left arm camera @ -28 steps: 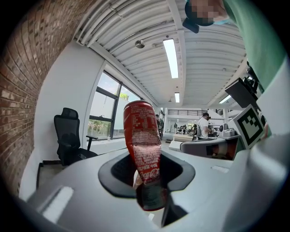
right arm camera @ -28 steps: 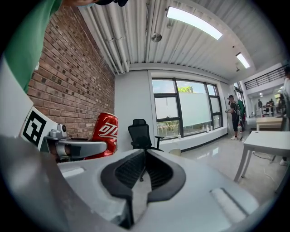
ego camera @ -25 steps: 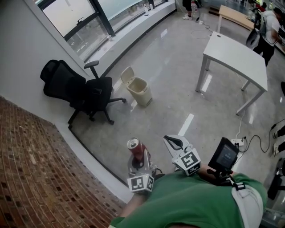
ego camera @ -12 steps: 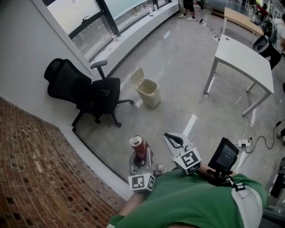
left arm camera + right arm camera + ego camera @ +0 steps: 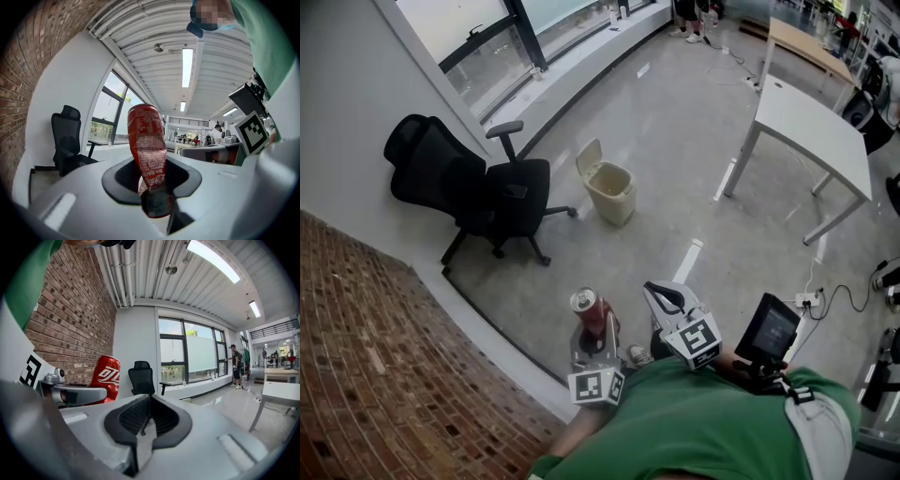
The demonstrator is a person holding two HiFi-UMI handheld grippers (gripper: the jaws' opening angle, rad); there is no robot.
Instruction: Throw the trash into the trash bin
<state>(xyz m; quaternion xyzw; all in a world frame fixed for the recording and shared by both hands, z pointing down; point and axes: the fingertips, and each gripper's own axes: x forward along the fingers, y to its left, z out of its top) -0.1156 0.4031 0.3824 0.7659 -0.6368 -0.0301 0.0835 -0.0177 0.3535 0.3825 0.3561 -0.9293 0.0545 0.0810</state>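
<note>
A dented red soda can [image 5: 590,313] stands upright between the jaws of my left gripper [image 5: 595,330], which is shut on its lower part. In the left gripper view the can [image 5: 148,146] rises out of the left gripper [image 5: 153,188] and fills the middle. My right gripper [image 5: 667,301] is held beside it, shut and with nothing in it. The right gripper view shows the right gripper [image 5: 142,428] with its pads together and the can [image 5: 105,378] at the left. The beige trash bin [image 5: 610,193] stands on the floor ahead, with its lid [image 5: 590,157] tipped up.
A black office chair [image 5: 472,191] stands left of the bin, against the wall under the window ledge [image 5: 567,70]. A white table [image 5: 817,132] is at the right. A brick wall [image 5: 384,375] runs along my left. Cables and a power strip [image 5: 807,300] lie on the floor at the right.
Both grippers have been carried forward across the floor, the can still in the left one. The bin and the chair have shifted slightly in the head view.
</note>
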